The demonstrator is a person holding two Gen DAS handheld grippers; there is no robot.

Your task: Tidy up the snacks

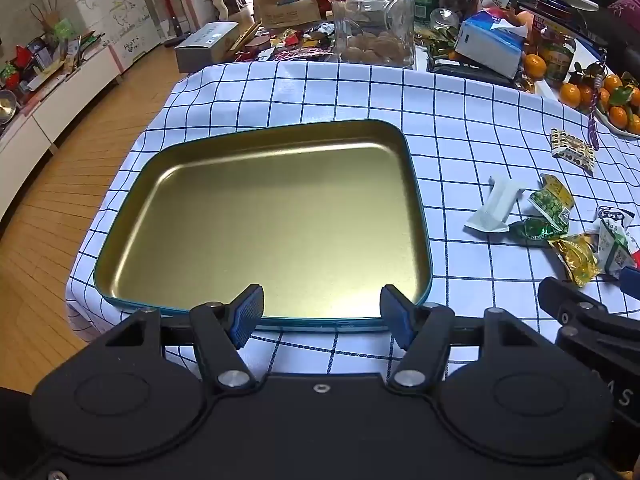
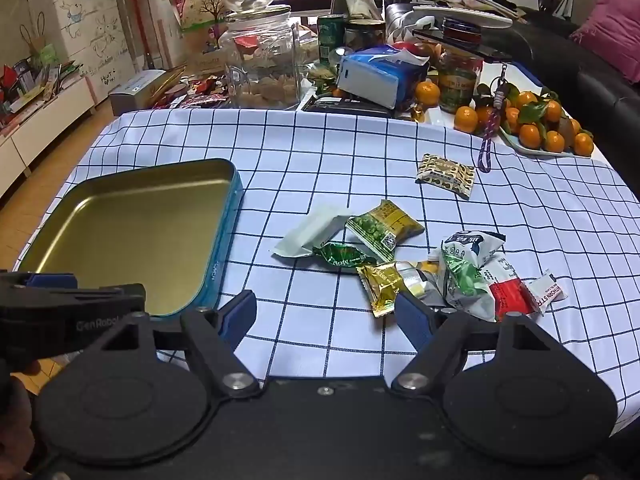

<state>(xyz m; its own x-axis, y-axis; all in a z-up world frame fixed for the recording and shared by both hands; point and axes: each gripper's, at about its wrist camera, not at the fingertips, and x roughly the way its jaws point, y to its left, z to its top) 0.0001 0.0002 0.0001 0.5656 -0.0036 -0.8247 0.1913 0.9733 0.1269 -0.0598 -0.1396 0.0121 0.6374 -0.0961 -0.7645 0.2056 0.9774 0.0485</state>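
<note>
An empty gold tin tray with a teal rim lies on the checked tablecloth; it also shows in the right wrist view. My left gripper is open and empty at the tray's near edge. My right gripper is open and empty, just short of a pile of wrapped snacks: a gold packet, a green candy, a white sachet, a green-and-yellow packet, a green-white bag and a red-white packet. A patterned packet lies apart, farther back.
A glass jar of biscuits, a tissue pack, cans and jars crowd the table's far side. A plate of oranges and a purple cord sit at the back right. The table edge and wood floor lie left.
</note>
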